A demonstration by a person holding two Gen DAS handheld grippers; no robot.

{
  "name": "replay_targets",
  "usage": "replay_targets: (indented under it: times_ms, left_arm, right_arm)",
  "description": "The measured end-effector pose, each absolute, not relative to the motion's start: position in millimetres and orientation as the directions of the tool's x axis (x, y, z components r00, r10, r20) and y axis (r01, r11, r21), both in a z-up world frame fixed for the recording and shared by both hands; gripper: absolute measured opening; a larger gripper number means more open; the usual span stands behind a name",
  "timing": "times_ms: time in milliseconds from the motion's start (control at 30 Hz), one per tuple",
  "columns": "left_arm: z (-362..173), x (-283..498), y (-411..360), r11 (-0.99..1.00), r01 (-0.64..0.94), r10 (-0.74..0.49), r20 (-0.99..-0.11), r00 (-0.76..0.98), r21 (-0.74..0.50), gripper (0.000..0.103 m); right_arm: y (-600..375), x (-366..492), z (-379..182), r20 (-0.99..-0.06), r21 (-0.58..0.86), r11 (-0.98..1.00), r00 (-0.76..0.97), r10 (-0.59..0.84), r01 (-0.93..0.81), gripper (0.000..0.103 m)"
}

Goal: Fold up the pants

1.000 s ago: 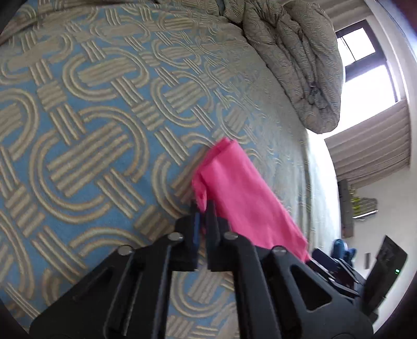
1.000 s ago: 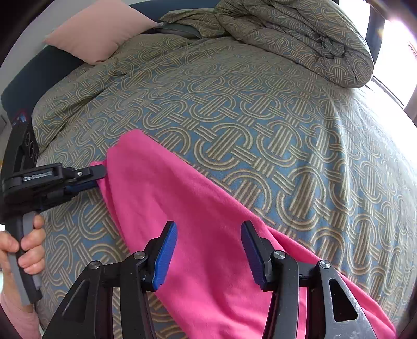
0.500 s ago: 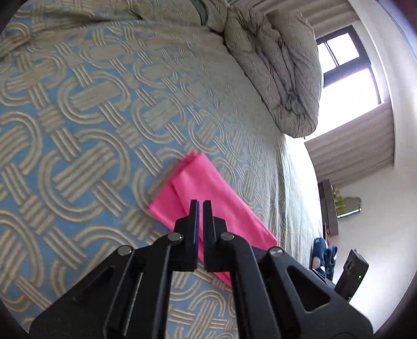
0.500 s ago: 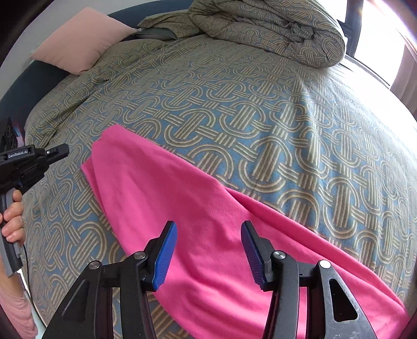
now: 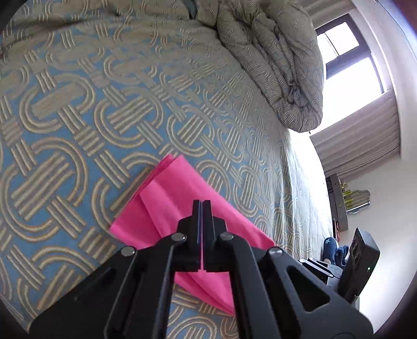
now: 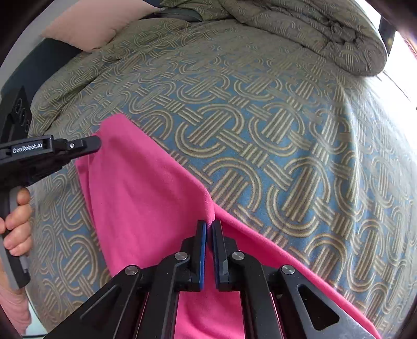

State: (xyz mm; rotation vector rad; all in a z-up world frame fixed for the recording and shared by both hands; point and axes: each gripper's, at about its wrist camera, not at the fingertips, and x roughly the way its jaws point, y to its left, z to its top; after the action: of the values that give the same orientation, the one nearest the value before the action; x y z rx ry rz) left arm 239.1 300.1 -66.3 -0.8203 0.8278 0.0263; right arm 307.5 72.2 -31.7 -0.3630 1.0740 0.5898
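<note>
Bright pink pants (image 6: 146, 198) lie folded lengthways on the patterned bedspread (image 6: 260, 135), running from the upper left to the lower right. My right gripper (image 6: 209, 224) is shut on a raised pinch of the cloth at the pants' far long edge. In the left wrist view the pants' end (image 5: 182, 198) lies flat in layers. My left gripper (image 5: 202, 203) hovers over it, shut with nothing between its fingers. The right wrist view shows the left gripper (image 6: 96, 143) by the pants' upper left corner, held by a hand (image 6: 18, 224).
A bunched duvet (image 6: 312, 34) lies at the far side of the bed, and a pink pillow (image 6: 96, 23) at the far left. The bed's edge, a window (image 5: 346, 60) and curtains (image 5: 365, 140) are on the right in the left wrist view.
The right jaws were wide apart over the pants and have closed on a fold of cloth. The left gripper let go of the pants' end, which now lies flat, and lifted away.
</note>
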Motion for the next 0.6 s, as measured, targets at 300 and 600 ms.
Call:
replay_targets:
  times_ms: [300,600]
  left_arm:
    - [-46,228,315,0.748,-0.346,-0.204,-0.693,0.692,-0.566,0.008]
    - [-85,246,297,0.736,-0.356,-0.298,-0.748,0.594,-0.576,0.049]
  right_arm:
    - [84,326,-10,-0.879,-0.027,0.804,0.397,0.264,-0.594,0.008]
    - [17,286,-11,-0.898,-0.069,0.838,0.4,0.184,-0.541,0.031]
